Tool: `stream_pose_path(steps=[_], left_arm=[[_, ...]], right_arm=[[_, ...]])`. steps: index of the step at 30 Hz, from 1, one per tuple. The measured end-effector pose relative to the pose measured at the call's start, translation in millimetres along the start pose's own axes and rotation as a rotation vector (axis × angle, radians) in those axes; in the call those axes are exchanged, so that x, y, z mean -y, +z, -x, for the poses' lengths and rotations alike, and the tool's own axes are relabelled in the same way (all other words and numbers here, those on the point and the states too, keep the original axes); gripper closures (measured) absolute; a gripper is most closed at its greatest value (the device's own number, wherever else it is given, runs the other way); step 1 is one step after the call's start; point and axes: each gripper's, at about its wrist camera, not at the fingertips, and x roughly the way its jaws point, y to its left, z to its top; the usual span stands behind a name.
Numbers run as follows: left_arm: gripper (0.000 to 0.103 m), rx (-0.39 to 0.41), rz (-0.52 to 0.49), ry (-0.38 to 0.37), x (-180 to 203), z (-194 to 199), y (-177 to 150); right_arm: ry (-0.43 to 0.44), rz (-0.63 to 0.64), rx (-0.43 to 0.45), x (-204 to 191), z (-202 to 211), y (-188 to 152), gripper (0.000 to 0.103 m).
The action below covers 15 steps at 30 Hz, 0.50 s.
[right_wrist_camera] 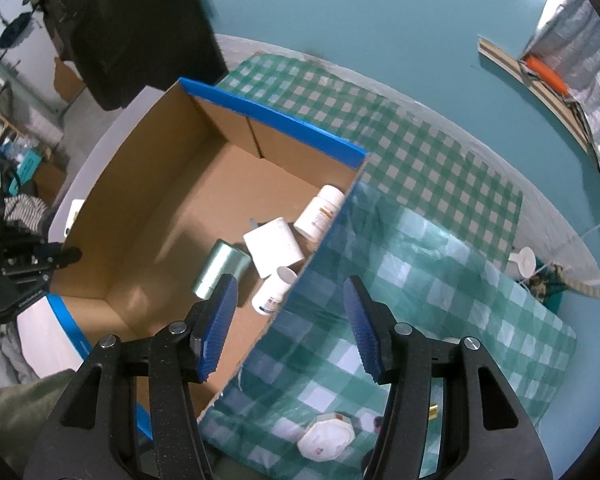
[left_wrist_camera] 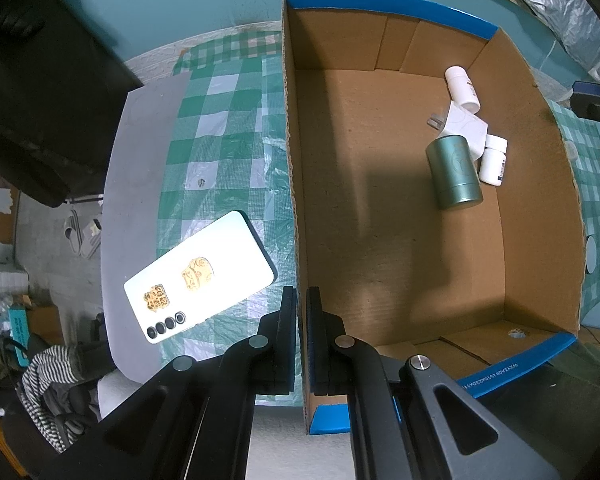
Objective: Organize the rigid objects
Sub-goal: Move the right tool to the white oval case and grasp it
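Cardboard box [left_wrist_camera: 400,240] wall pinched by downward left claw [left_wrist_camera: 302,300]; right claw [right_wrist_camera: 290,300] spread, empty.

The labels on the two white bottles [right_wrist_camera: 318,214] are too small to read. The box wall [right_wrist_camera: 300,280] hides part of the smaller bottle [right_wrist_camera: 274,292]. The gripper's arm covers part of the white octagonal lid [right_wrist_camera: 326,436].
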Motion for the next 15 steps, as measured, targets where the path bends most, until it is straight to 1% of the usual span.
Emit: stream_pose_path(steps=[6, 15], left_arm=[[0.099, 0.000, -0.001, 0.001, -0.3, 0.6, -0.5], [0.099, -0.004, 0.000, 0.008, 0.1, 1.2, -1.3]], right_arm=[[-0.004, -0.074, -0.006, 20.1, 3.8, -7.9, 0.047], [-0.047, -0.170, -0.027, 55.8, 4.0, -24.5, 0.047]])
